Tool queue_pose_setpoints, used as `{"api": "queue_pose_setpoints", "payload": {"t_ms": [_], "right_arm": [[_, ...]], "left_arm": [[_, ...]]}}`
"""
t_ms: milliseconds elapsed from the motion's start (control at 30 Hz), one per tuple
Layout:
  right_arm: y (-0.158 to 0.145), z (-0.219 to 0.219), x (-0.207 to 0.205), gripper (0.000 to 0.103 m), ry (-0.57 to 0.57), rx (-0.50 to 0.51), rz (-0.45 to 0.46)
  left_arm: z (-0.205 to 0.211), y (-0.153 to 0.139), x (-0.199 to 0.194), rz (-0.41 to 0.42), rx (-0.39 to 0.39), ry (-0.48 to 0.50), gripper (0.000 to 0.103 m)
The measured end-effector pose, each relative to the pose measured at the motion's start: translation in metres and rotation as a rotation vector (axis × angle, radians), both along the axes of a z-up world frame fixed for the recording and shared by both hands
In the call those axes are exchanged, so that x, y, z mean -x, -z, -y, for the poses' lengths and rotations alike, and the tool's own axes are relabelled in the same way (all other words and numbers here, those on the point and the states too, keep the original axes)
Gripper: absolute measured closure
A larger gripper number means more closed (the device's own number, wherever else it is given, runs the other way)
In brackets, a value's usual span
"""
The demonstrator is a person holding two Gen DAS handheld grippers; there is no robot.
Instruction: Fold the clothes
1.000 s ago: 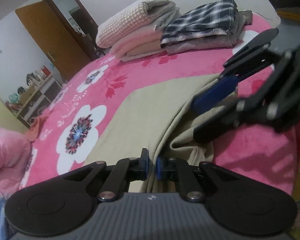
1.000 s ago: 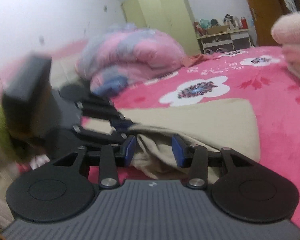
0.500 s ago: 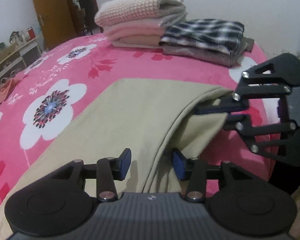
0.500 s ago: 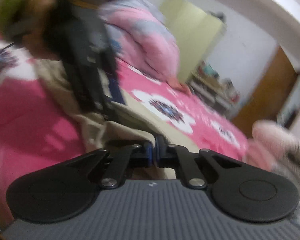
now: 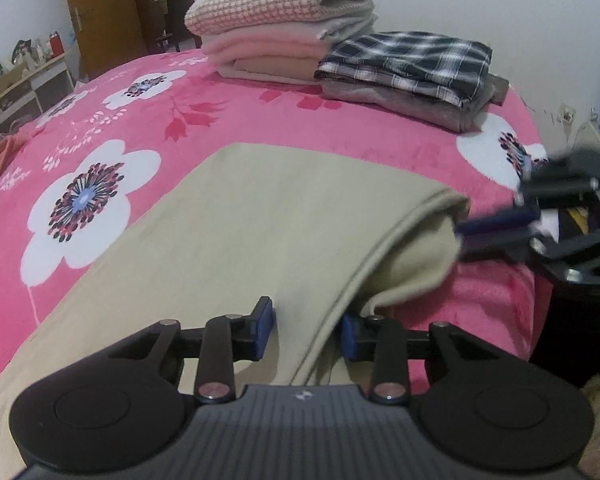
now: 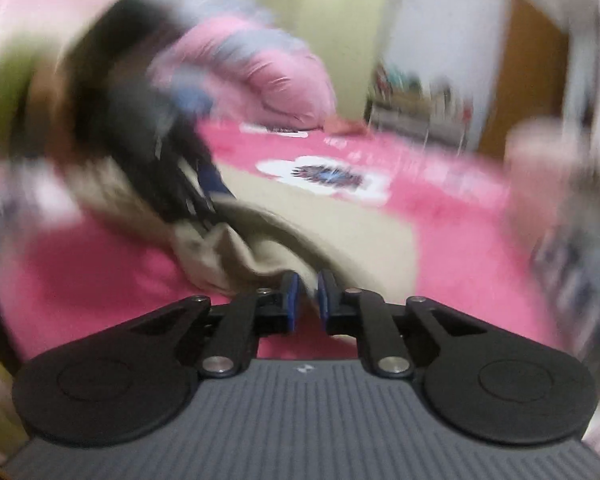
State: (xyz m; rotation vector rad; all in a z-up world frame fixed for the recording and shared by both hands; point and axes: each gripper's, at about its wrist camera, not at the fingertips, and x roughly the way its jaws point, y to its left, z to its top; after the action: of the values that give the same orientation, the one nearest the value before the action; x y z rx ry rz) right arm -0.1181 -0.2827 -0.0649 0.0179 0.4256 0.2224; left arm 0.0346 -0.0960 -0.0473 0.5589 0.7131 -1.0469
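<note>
Already two folded stacks (image 5: 340,60) sit at the far edge of the pink bed (image 5: 148,120). Nearer, the beige garment (image 5: 260,232) lies partly folded. Left gripper (image 5: 306,330) straddles its edge, jaws closing, untouched. Right gripper (image 6: 304,298), slightly parted, is opening at its corner; more folds remain.

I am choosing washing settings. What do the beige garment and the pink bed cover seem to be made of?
The beige garment looks like a smooth, matte woven fabric, perhaps cotton: it lies flat and shows a clean stitched hem. The pink bed cover looks like plush fleece, probably synthetic: its surface is fuzzy with a soft sheen, and the flower print has blurred edges.
</note>
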Motion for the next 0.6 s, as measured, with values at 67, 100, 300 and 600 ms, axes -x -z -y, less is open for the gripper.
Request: {"api": "queue_pose_setpoints", "payload": {"t_ms": [67,100,300,600], "right_arm": [[0.006,0.022,-0.002,0.072,0.005,-0.293,-0.072],[0.011,0.03,-0.002,0.067,0.021,-0.431,-0.099],[0.06,0.046,-0.013,0.054,0.091,-0.998,-0.241],[0.05,0.014,-0.044,0.093,0.173,-0.707,-0.189]], "left_arm": [[-0.001,-0.001,-0.001,-0.002,0.009,-0.006,0.076],[-0.001,-0.002,-0.001,0.0,0.013,-0.008,0.08],[-0.003,-0.005,0.001,0.026,0.037,-0.011,0.09],[-0.014,-0.013,-0.003,0.023,0.097,-0.006,0.094]]}}
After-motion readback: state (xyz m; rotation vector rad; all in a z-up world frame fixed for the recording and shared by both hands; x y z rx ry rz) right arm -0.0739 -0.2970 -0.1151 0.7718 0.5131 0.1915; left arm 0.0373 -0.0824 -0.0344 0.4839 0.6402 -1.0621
